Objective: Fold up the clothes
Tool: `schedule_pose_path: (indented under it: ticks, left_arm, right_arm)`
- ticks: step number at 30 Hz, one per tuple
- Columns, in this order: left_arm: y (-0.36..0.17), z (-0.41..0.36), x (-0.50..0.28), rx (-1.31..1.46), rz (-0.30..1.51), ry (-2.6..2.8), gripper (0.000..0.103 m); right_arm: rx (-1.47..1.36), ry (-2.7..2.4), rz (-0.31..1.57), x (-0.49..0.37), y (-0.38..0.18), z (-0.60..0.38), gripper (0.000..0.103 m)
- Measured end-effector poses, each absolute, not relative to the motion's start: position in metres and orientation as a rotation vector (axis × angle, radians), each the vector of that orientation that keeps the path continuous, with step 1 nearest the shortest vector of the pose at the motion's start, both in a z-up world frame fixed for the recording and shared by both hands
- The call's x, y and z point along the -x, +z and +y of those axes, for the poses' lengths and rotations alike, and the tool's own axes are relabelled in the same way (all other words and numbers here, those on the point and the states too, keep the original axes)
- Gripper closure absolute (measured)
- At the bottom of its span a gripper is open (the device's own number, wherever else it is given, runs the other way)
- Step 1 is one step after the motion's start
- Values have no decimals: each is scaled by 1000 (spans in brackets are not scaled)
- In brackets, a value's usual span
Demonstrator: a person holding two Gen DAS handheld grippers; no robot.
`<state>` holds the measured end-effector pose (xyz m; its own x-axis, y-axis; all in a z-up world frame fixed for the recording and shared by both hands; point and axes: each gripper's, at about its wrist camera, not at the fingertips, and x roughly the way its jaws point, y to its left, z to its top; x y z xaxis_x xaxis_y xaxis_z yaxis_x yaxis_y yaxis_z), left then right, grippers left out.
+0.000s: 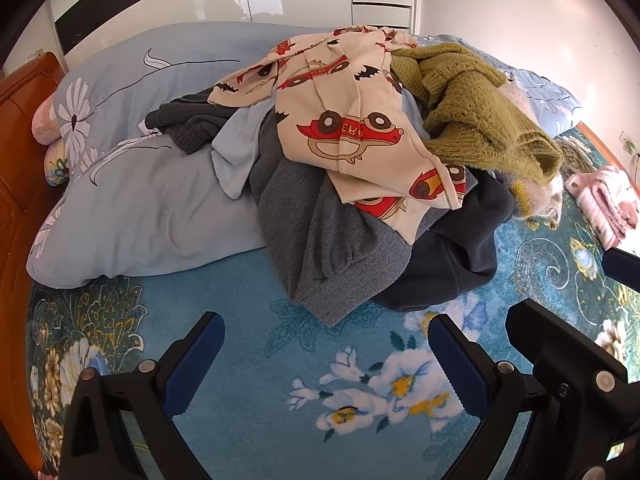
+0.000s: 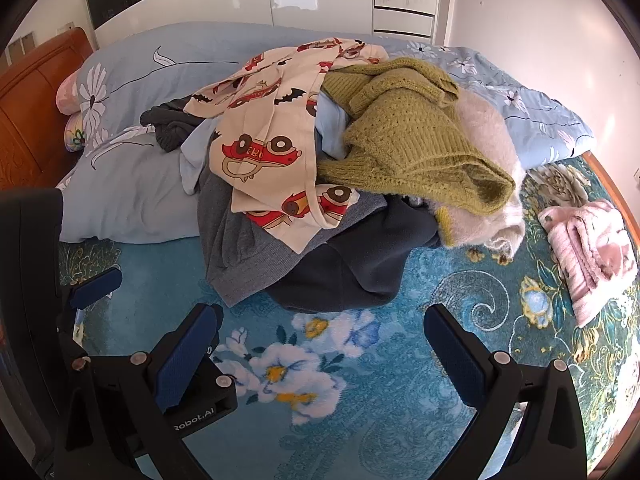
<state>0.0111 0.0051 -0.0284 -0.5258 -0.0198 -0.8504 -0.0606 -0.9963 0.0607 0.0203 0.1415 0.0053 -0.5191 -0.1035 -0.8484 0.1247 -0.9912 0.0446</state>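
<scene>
With both grippers, left (image 1: 324,344) and right (image 2: 320,336), wide and empty, pile (image 2: 320,168) at 12 is unfolded, pink garment (image 2: 588,256) at 2 folded; likely between garments.

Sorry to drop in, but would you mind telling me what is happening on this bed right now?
A person holds two grippers over a bed for clothes folding. The left gripper and right gripper both hang open and empty above the floral blanket. Ahead lies an unfolded pile: a car-print garment and a green knit sweater on top of grey clothes. A pink garment already lies folded to the right.
</scene>
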Motion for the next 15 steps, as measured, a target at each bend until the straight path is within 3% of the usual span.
schedule_pose_path:
  ticks: [11,15]
  left_arm:
    - [-39,9,-1,1534,199,2709,0]
    - [-36,20,17,1524,228,2708,0]
  right_arm:
    - [-1496,-2608,8,-16,-7,148,0]
    - [-1515,-2635,-120,-23,-14,186,0]
